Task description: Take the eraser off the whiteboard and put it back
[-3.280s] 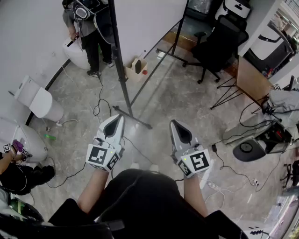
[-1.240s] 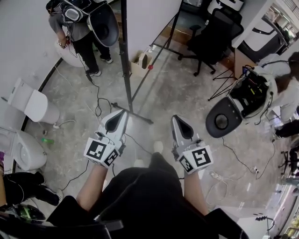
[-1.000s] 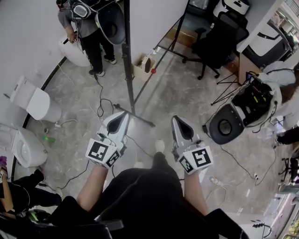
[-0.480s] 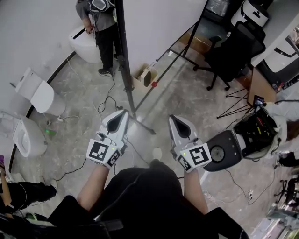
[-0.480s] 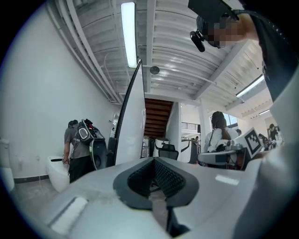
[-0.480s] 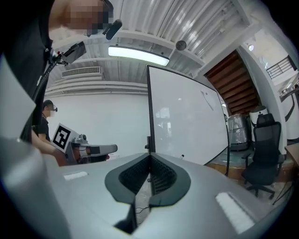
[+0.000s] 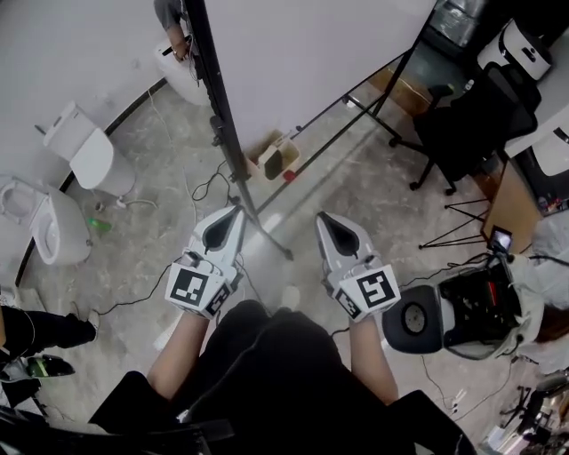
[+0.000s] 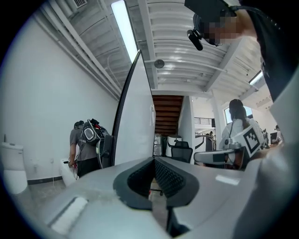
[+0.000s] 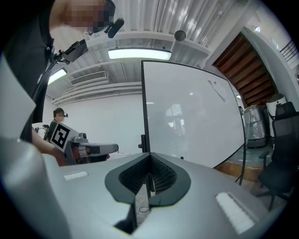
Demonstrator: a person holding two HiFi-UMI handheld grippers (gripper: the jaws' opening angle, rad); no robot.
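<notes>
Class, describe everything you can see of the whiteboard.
The whiteboard is a large, glossy white panel in a thin black frame, upright on a black stand that rests on the floor. Its face looks blank but for a faint stroke near the top. No eraser can be made out on it. Only the stand touches it.

Whiteboard (image 7: 302,62) top cropped, person (image 7: 171,12) mostly cropped

The left gripper (image 7: 233,213) and right gripper (image 7: 323,217) were held side by side, pointing toward the whiteboard (image 7: 302,53). A cardboard box (image 7: 276,158) sat on the floor beneath it.
</notes>
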